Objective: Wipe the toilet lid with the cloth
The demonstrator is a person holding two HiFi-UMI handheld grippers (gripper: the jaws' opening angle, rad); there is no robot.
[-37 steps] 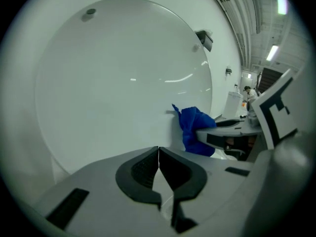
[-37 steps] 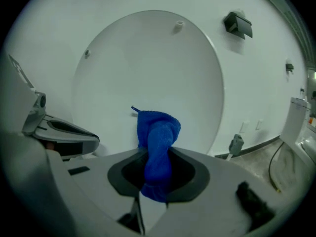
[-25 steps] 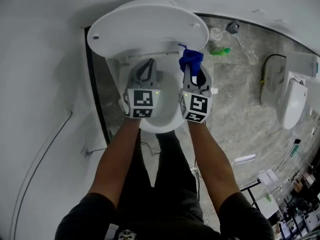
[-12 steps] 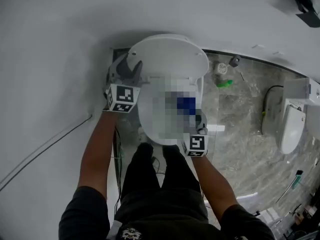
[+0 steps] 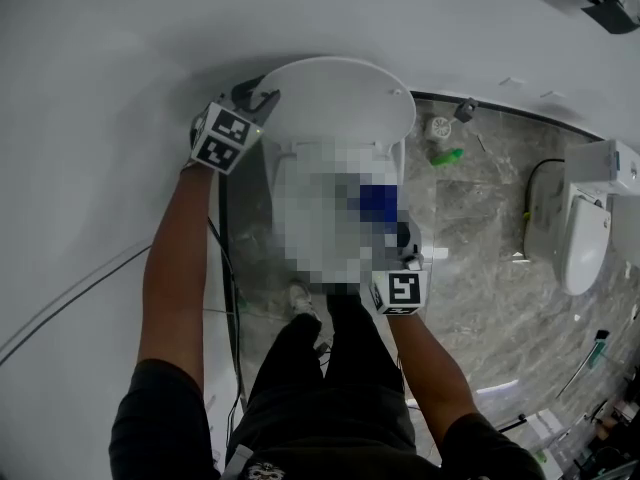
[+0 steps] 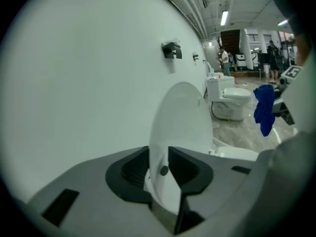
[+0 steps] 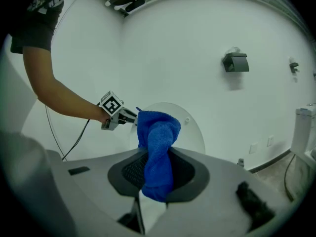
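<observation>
The toilet lid [image 5: 340, 98] stands upright against the wall. The left gripper [image 6: 159, 169] has just been closing its jaws, and they now clamp the lid's upper left edge. The right gripper [image 7: 157, 177] pinches the blue cloth [image 7: 159, 132] firmly, in front of the lid and apart from it.

Bright, even, soft light throughout. Strip lights [image 6: 224, 18] glow at 1 o'clock in the left gripper view. In the head view the white wall [image 5: 100, 88] shades to grey, with a soft shadow round the lid [image 5: 340, 93] from 9 to 12 o'clock. Both gripper views bulge fisheye-style, corners black. Jaws near the lens look soft; the cloth [image 7: 157, 147] is sharp
</observation>
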